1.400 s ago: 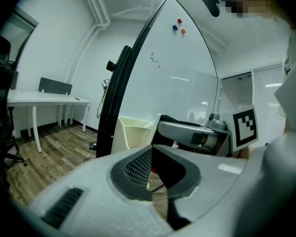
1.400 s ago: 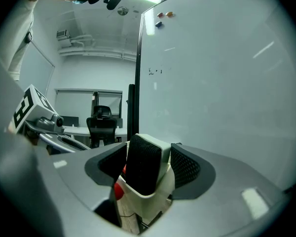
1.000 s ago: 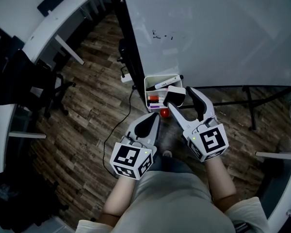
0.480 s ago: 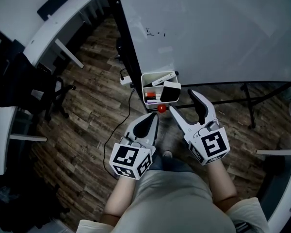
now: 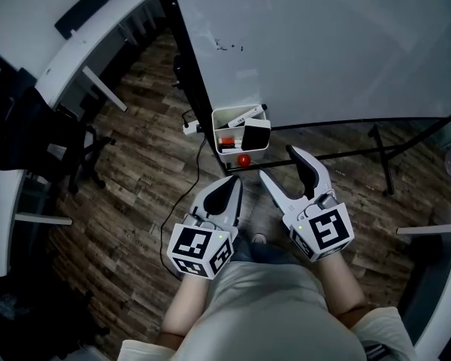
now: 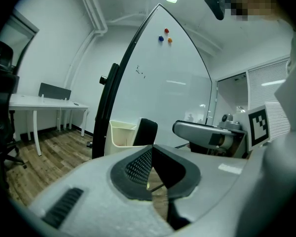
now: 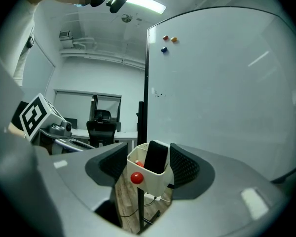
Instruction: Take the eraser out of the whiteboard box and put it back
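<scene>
Chair [image 5: 31,126], desk [image 5: 98,42] L of box [image 5: 227,156].

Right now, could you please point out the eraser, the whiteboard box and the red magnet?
eraser [image 5: 256,135], head view, its dark face.
whiteboard box [image 7: 154,182], right gripper view, front wall.
red magnet [image 7: 137,177], right gripper view, its centre.

One eraser [image 5: 256,135], one box [image 7: 157,182], perhaps three markers [image 5: 244,113].

Bare floor [image 5: 154,168] before whiteboard box [image 5: 219,116]; whiteboard [image 5: 323,43] behind.
</scene>
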Tool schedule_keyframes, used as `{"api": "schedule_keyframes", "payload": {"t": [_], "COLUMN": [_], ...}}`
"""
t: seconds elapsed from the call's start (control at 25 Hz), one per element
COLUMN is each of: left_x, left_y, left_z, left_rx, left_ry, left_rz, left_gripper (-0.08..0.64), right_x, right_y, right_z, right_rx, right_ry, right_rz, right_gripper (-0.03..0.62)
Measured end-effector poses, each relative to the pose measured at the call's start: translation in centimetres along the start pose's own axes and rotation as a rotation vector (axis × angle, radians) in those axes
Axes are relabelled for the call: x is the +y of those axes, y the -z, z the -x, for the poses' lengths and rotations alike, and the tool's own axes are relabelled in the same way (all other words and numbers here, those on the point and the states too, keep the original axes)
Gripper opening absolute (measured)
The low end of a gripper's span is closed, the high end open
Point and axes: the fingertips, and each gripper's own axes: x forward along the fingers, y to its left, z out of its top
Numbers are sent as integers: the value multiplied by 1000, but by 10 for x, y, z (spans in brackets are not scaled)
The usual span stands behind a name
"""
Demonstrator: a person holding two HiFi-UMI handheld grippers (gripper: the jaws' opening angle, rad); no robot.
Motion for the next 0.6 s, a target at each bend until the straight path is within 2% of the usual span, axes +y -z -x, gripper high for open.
{"api": "schedule_keyframes", "payload": {"t": [0.28,0.6], "left_x": [-13,-19], "left_y": [5,4], "left_z": [7,15], "left_rx": [5,-1], "left_ry": [10,11], "left_rz": [-14,-19], "left_gripper": [5,5], "right_x": [11,21], "right_y": [-2,0], "right_z": [20,38], "right_rx": [-12,-2], "right_ry": [5,30], "right_rz": [-16,-20], "right_gripper": [195,70]}}
